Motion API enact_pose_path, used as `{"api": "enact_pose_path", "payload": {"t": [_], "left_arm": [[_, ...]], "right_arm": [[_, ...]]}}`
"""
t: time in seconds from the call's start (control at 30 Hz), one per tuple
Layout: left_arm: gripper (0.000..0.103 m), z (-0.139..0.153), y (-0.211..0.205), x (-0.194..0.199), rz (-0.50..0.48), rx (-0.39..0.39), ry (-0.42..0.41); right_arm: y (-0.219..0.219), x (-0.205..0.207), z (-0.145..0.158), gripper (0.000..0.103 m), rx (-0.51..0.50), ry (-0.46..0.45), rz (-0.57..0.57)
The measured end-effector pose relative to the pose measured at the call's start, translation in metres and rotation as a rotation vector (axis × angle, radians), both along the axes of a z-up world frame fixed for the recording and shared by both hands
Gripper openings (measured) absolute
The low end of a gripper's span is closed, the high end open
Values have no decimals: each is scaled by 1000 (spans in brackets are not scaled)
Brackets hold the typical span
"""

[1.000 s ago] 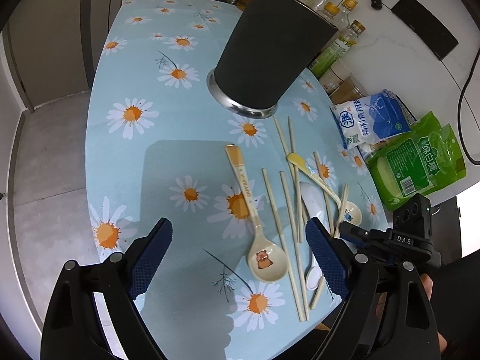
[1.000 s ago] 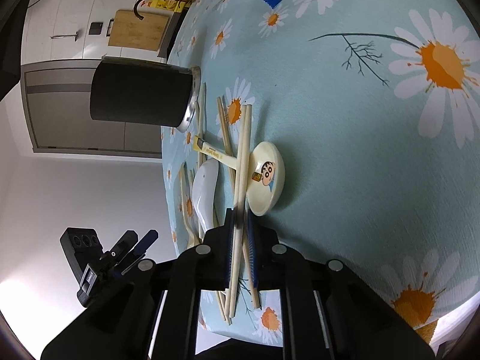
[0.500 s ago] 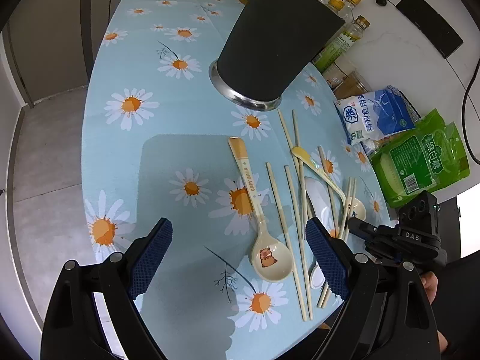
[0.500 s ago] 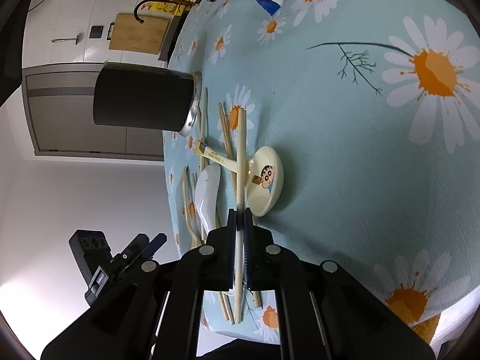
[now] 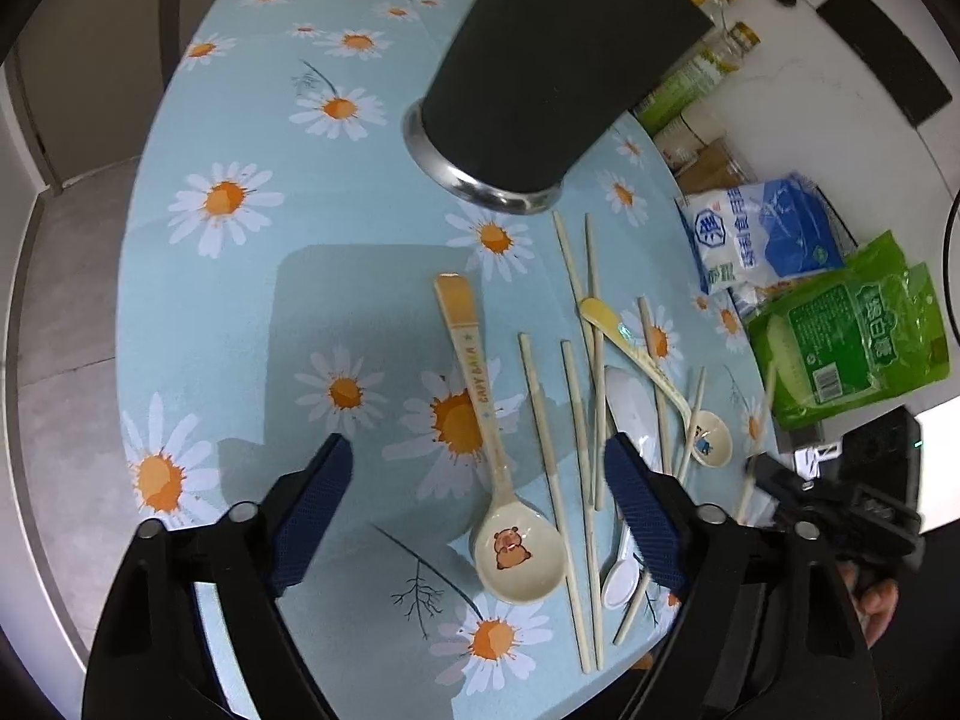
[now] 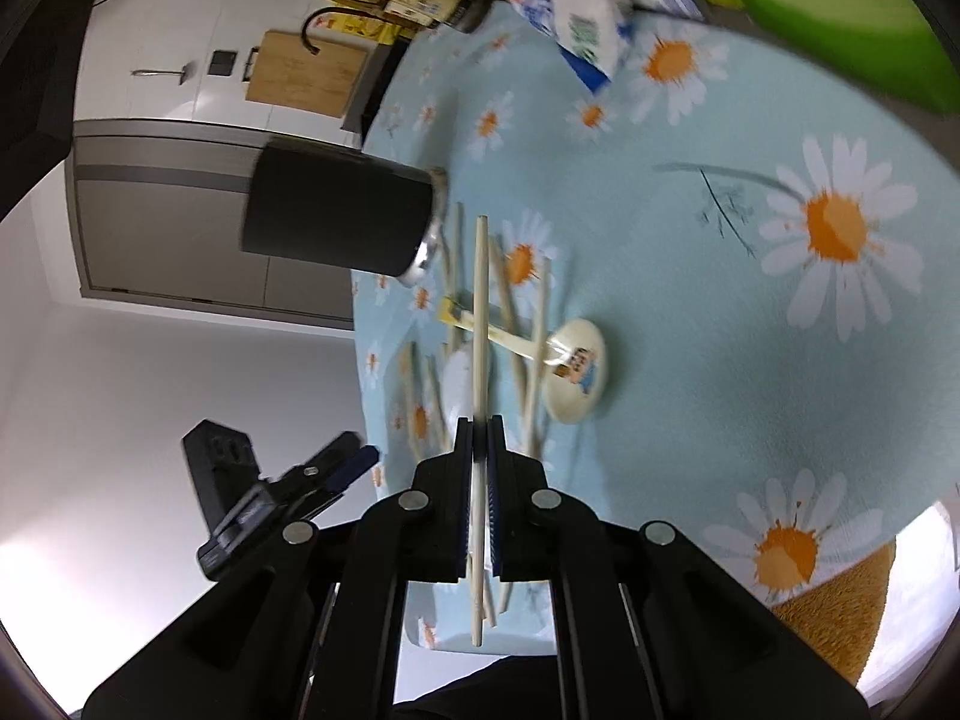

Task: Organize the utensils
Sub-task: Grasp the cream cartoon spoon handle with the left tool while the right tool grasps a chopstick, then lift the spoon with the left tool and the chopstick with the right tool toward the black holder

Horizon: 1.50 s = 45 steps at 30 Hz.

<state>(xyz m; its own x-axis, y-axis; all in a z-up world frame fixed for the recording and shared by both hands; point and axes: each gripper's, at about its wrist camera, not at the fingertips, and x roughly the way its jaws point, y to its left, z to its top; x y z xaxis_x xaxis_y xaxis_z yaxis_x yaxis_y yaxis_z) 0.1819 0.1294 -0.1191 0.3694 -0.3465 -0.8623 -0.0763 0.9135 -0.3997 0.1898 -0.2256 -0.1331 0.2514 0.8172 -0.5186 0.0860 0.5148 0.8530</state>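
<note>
The left wrist view shows my left gripper [image 5: 477, 510] low over the daisy tablecloth [image 5: 252, 276], its jaws closing. The bowl of a cream capybara spoon [image 5: 519, 552] lies between the blue pads [image 5: 318, 516], which do not touch it. Several wooden chopsticks [image 5: 549, 438], a white spoon [image 5: 630, 408] and a small cartoon spoon [image 5: 708, 444] lie to its right. A tall black utensil holder [image 5: 558, 60] stands behind them. My right gripper [image 6: 478, 438] is shut on one chopstick [image 6: 480, 300], held off the table and pointing toward the holder [image 6: 336, 216].
A blue-and-white salt bag [image 5: 762, 234], a green bag [image 5: 840, 342] and bottles [image 5: 708, 60] crowd the table's right side. The front table edge runs just below both grippers. A wooden cutting board [image 6: 306, 75] hangs on the far wall.
My right gripper closed fully on a single chopstick and raised it off the pile. My left gripper came down closer to the capybara spoon and its jaws narrowed a little.
</note>
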Motion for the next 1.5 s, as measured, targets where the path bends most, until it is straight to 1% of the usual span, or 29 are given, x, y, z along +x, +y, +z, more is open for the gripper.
{"api": "enact_pose_path", "payload": {"t": [0.13, 0.17, 0.23, 0.27, 0.3, 0.33, 0.4, 0.53, 0.6, 0.63, 0.7, 0.87, 0.93, 1.03, 1.17, 1.3, 1.5], "left_arm": [[66, -4, -8, 7, -23, 35, 32], [64, -6, -11, 10, -26, 47, 45], [54, -8, -15, 13, -40, 55, 62], [54, -10, -18, 16, -43, 66, 80], [53, -12, -21, 18, -42, 82, 97], [47, -14, -23, 19, -42, 90, 106], [42, -16, -27, 23, -42, 117, 130], [26, -16, -33, 30, -34, 176, 165], [20, -16, -37, 31, -37, 201, 183], [14, -16, -39, 33, -33, 216, 192], [10, -17, -40, 35, -7, 230, 212], [7, -15, -42, 38, 50, 253, 230], [6, -14, -43, 38, 70, 258, 226], [6, -8, -44, 33, 107, 260, 207], [6, 3, -49, 23, 148, 269, 171], [6, 12, -53, 9, 189, 255, 127], [6, 30, -56, -8, 226, 226, 20]], "right_arm": [[0, 3, 23, 6, -36, -44, 15], [1, 4, 27, 6, -43, -49, 23], [3, 8, 35, 6, -58, -58, 44], [4, 10, 40, 6, -67, -68, 58], [5, 12, 45, 6, -73, -82, 68], [6, 14, 48, 6, -79, -91, 77], [8, 20, 55, 6, -90, -113, 103], [10, 33, 68, 6, -102, -155, 155], [12, 41, 74, 6, -106, -179, 191], [13, 45, 76, 6, -113, -191, 211], [16, 55, 79, 6, -116, -210, 250], [20, 74, 86, 6, -103, -262, 342], [20, 81, 87, 6, -107, -283, 369], [21, 91, 84, 6, -92, -290, 399], [24, 100, 81, 6, -75, -311, 438], [29, 106, 80, 6, -82, -332, 471], [39, 109, 81, 6, -83, -362, 514]]}}
